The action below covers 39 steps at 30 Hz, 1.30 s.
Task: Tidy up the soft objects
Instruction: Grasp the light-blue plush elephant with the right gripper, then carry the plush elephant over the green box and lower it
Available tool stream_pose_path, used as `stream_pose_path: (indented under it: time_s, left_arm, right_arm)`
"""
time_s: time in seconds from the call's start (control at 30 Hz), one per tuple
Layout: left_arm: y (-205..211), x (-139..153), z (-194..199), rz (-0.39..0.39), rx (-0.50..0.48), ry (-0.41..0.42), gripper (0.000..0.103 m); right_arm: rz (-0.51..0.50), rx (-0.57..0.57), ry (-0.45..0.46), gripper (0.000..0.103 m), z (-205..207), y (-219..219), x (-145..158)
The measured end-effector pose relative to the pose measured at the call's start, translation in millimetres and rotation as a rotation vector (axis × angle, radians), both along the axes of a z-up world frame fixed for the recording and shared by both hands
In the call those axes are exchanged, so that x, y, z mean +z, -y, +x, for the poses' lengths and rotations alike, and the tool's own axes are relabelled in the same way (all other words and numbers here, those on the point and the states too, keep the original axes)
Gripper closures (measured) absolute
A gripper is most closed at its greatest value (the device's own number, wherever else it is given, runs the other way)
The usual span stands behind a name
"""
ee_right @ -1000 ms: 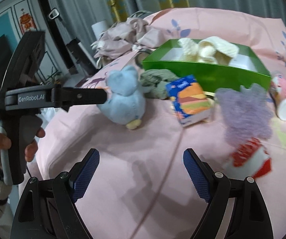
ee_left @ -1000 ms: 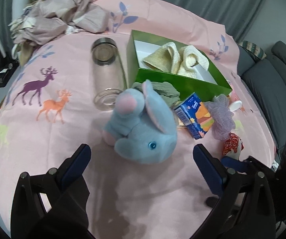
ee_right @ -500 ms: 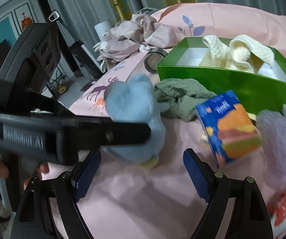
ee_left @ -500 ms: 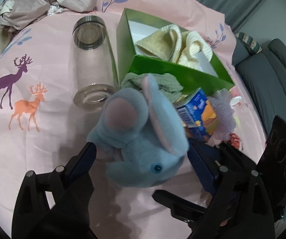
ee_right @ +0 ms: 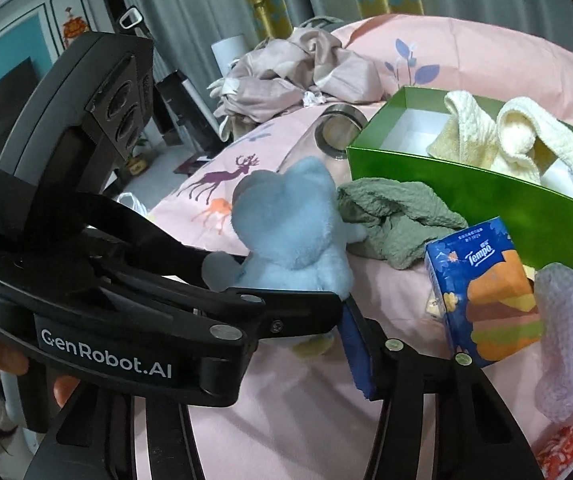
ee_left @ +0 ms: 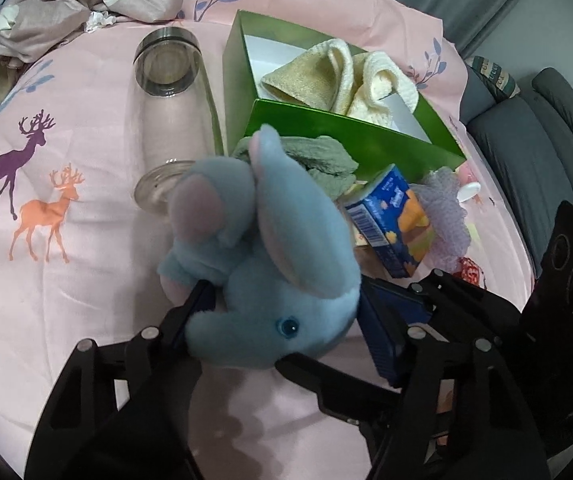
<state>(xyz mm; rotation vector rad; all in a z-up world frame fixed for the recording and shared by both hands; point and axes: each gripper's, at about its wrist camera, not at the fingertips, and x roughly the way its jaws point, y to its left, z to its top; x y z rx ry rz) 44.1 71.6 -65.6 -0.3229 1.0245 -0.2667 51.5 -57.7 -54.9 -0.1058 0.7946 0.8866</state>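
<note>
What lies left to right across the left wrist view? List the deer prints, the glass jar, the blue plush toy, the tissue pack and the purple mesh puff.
Deer prints → glass jar → blue plush toy → tissue pack → purple mesh puff.

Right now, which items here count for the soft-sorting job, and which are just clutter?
Job:
blue plush elephant, between the closing left gripper
green box
cream towels
green cloth
purple pouf

Clutter:
glass jar
tissue pack
crumpled bedding
</note>
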Motion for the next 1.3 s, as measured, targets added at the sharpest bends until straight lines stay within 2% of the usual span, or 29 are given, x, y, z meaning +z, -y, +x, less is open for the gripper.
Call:
stream_pose_path:
  time_s: [0.5, 1.03, 1.3]
  left_arm:
    - [28.8, 28.7, -32.1, 0.025, -0.009, 0.068, 0.035]
    - [70.1, 51.9, -24.2, 0.088, -0.074, 0.109, 0.034]
    - [82.6, 51.7, -20.1, 0.110, -0.086, 0.106, 0.034]
  right_arm:
    - [0.055, -0.009, 0.061, 0.050, -31.4, 29.4, 26.5]
    - [0.133, -0.078, 0.087, 0.050, -38.4, 70.0, 40.6]
    - [0.167, -0.099, 0.076, 0.050, -32.7, 81.9, 38.2]
